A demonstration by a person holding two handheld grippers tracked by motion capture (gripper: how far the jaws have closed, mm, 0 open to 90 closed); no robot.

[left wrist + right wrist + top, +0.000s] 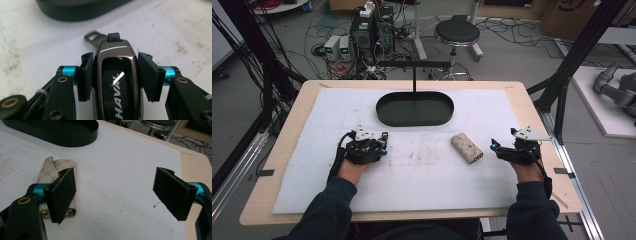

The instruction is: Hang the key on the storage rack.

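Observation:
A glossy dark key fob (115,50) lettered HAVAL lies lengthwise between the jaws in the left gripper view, a small metal clip (93,38) at its far end. My left gripper (116,75) is shut on it, both pads pressing its sides, low over the white mat (312,165) at the left (383,144). My right gripper (495,146) stands open near the mat's right edge, with nothing between its fingers (120,192). A beige patterned pouch (466,147) lies flat just left of it, partly hidden behind the left pad (61,195) in the right gripper view.
A black oval tray (384,117) with an upright T-shaped stand (414,75) sits at the mat's far centre, its rim also in the right gripper view (75,141). A stool (456,34), computers and cables stand on the floor beyond the table.

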